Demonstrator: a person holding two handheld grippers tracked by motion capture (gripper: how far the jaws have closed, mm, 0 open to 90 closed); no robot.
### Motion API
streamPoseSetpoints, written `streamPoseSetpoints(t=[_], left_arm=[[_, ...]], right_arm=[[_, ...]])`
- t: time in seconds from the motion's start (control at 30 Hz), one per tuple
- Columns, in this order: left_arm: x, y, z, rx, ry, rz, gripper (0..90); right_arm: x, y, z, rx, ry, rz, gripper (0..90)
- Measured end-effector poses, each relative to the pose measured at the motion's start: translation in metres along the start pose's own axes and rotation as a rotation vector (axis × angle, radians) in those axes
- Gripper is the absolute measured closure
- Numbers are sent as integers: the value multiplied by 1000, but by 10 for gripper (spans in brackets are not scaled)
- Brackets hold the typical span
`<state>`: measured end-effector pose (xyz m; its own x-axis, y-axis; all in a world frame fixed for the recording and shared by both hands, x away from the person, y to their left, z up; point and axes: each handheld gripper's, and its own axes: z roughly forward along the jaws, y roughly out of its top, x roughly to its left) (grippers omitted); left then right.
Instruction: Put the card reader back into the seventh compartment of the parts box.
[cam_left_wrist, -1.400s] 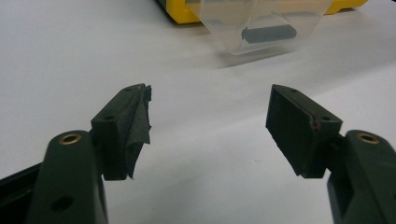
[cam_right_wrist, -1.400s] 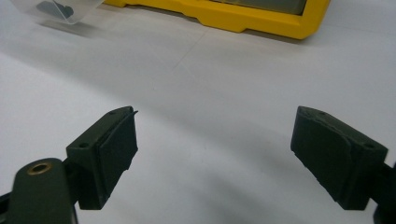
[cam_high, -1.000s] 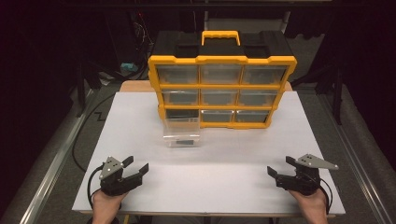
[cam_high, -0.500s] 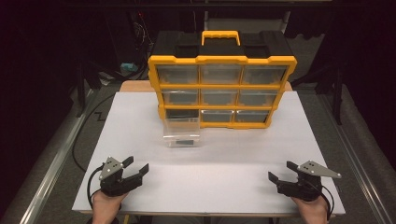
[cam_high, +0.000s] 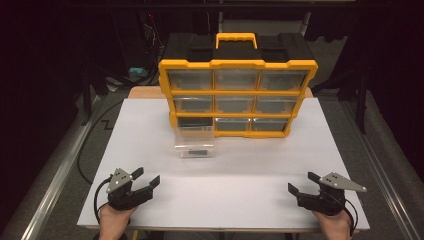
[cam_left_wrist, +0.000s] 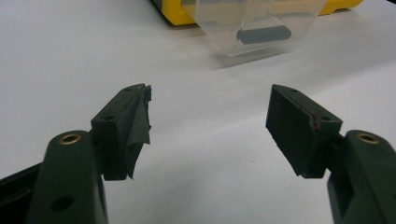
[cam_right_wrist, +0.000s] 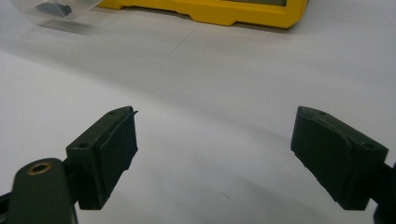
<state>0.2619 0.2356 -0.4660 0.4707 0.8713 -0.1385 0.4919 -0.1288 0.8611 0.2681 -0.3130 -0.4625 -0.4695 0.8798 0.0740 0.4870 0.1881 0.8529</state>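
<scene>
Drawer (cam_high: 196, 141) clear plastic, pulled from yellow-black organizer (cam_high: 238, 90), small dark part inside; both tools gape, empty.

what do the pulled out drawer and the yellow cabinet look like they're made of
The drawer looks like clear, glossy plastic: you can see straight through its walls to a dark part lying inside. The cabinet seems to be molded hard plastic, with a smooth yellow frame, a black top and a yellow handle; its rounded edges suggest molding rather than metal.
</scene>
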Motion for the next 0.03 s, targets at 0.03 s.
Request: streamPoseSetpoints(t=[0.03], left_arm=[[0,0,0,0,0,0,313]], right_arm=[[0,0,0,1,1,1,148]])
